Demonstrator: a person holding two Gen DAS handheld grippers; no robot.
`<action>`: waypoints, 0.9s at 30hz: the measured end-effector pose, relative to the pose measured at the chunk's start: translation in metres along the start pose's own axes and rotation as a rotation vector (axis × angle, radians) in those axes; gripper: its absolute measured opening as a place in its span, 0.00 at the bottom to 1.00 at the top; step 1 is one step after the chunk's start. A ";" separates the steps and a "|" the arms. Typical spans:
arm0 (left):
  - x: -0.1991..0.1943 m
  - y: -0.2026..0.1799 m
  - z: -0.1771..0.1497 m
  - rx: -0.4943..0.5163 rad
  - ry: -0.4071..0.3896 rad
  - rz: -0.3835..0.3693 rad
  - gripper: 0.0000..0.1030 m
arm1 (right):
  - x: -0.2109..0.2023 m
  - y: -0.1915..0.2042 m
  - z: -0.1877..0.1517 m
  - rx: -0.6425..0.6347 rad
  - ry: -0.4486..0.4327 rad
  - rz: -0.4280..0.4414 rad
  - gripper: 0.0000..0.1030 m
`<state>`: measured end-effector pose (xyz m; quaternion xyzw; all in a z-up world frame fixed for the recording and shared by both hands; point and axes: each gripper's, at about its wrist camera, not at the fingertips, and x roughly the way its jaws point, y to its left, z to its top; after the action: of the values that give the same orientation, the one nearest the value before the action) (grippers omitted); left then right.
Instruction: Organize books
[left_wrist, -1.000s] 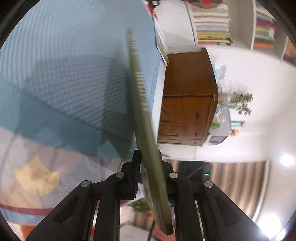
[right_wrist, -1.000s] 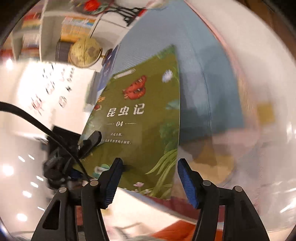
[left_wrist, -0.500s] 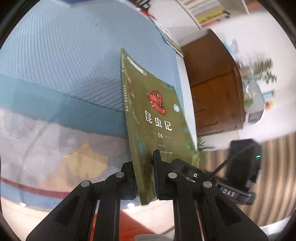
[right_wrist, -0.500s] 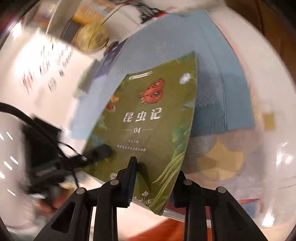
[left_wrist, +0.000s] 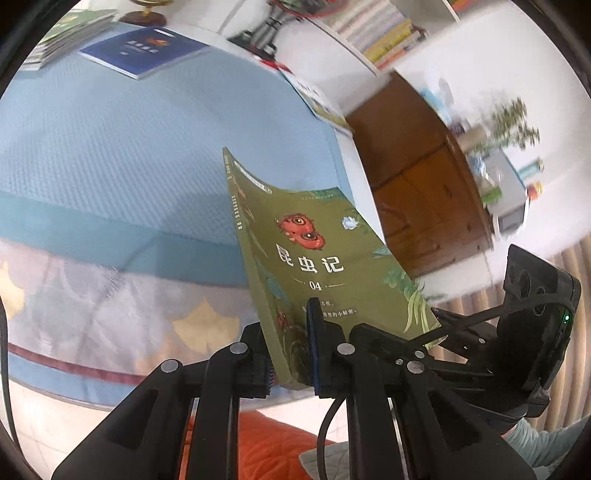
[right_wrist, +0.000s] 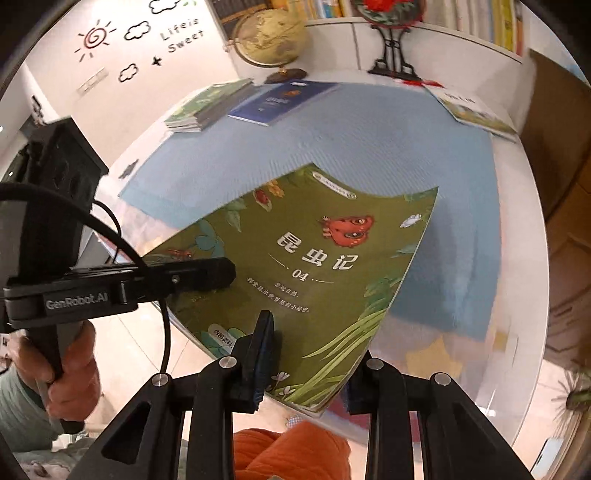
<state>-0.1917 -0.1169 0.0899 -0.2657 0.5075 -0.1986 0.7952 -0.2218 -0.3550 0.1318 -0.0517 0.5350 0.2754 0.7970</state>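
Note:
A green book (left_wrist: 325, 258) with a red insect and white title on its cover hangs tilted above the blue mat (left_wrist: 129, 140). My left gripper (left_wrist: 288, 354) is shut on its lower corner near the spine. In the right wrist view the same green book (right_wrist: 332, 258) slants between the jaws of my right gripper (right_wrist: 310, 363). One pad (right_wrist: 264, 343) presses on the cover and the other finger is hidden under the book. The left gripper (right_wrist: 221, 273) pinches the book's left edge there, held by a person's hand (right_wrist: 62, 369).
A dark blue book (right_wrist: 284, 99) and a stack of green books (right_wrist: 207, 107) lie at the mat's far side by a globe (right_wrist: 271, 33) and a black ornament stand (right_wrist: 393, 55). Another book (right_wrist: 476, 110) lies at the table's right edge. A wooden cabinet (left_wrist: 417, 177) stands beyond.
The book turned from edge-on to cover-up in the left wrist view and rose. My right gripper, open a second ago, closed on its lower edge. The left grip stayed.

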 end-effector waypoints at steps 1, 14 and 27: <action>-0.003 0.001 0.002 -0.009 -0.012 0.000 0.11 | -0.001 0.002 0.003 -0.016 -0.004 0.003 0.28; -0.091 0.053 0.075 -0.063 -0.230 0.140 0.12 | 0.034 0.091 0.128 -0.226 -0.082 0.114 0.29; -0.159 0.239 0.242 -0.037 -0.261 0.256 0.11 | 0.181 0.226 0.327 -0.250 -0.127 0.121 0.29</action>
<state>-0.0240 0.2163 0.1357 -0.2370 0.4333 -0.0504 0.8681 -0.0142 0.0281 0.1582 -0.1008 0.4471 0.3901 0.7986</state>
